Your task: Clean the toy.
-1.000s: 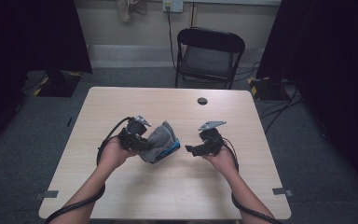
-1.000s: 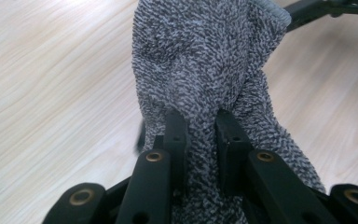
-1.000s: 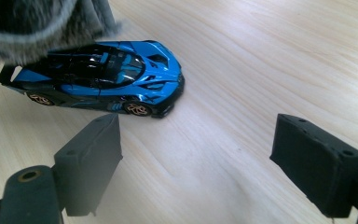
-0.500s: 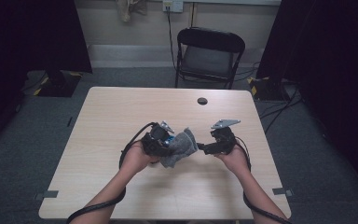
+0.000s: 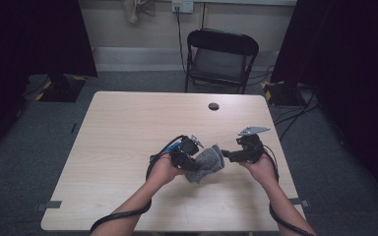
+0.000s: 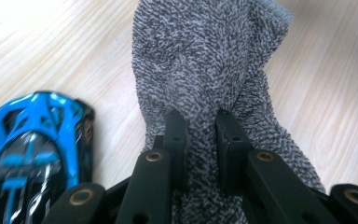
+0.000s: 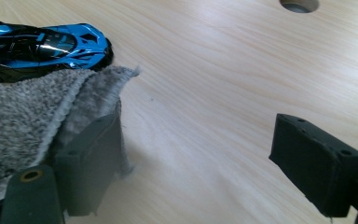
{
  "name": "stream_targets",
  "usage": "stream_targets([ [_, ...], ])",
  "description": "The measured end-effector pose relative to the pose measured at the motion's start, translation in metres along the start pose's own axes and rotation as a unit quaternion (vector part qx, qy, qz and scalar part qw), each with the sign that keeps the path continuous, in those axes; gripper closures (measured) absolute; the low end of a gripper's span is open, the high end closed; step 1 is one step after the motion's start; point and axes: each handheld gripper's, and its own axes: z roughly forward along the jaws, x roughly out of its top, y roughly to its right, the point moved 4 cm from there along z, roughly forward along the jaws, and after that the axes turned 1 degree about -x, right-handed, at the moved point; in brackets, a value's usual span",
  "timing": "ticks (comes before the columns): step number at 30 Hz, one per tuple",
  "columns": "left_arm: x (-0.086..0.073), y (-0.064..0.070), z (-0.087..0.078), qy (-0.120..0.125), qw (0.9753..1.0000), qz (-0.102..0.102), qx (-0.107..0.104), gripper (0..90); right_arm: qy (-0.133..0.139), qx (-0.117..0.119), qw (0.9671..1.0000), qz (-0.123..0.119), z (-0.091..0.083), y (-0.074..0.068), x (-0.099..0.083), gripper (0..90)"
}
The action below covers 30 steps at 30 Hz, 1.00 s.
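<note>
High view shows my left gripper [image 5: 195,158] and my right gripper [image 5: 228,156] close together at the lower middle of the frame, with the grey cloth [image 5: 207,164] between them on the table [image 5: 128,128]. Left gripper view shows my jaws pinched tight on the cloth, with a blue toy car [image 6: 32,140] at the lower left. Right gripper view shows my jaws wide apart, one just touching the cloth edge.
</note>
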Motion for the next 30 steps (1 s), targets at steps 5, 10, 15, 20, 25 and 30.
stream_targets([
  [5,0.008,0.004,0.014,-0.006,0.9999,0.005,-0.007,77.0,0.005,-0.007,0.9999,0.01,-0.011,0.009,-0.006,16.2],
  [10,0.016,0.009,0.027,-0.011,0.9998,0.012,-0.015,77.0,0.004,-0.014,0.9998,0.016,-0.018,0.013,-0.011,16.4],
  [15,0.016,0.011,0.036,-0.014,0.9996,0.017,-0.018,75.8,0.002,-0.018,0.9997,0.019,-0.023,0.014,-0.017,16.6],
  [20,0.013,0.007,0.037,-0.004,0.9999,0.002,-0.014,52.9,0.001,-0.019,0.9996,0.02,-0.024,0.013,-0.019,16.8],
  [25,0.005,0.004,0.025,0.007,1.0,-0.002,-0.001,36.7,0.005,-0.015,0.9997,0.019,-0.024,0.01,-0.018,17.4],
  [30,-0.008,0.007,0.012,0.01,0.9999,0.001,0.005,35.0,0.004,-0.007,0.9999,0.012,-0.019,0.002,-0.014,17.3],
])
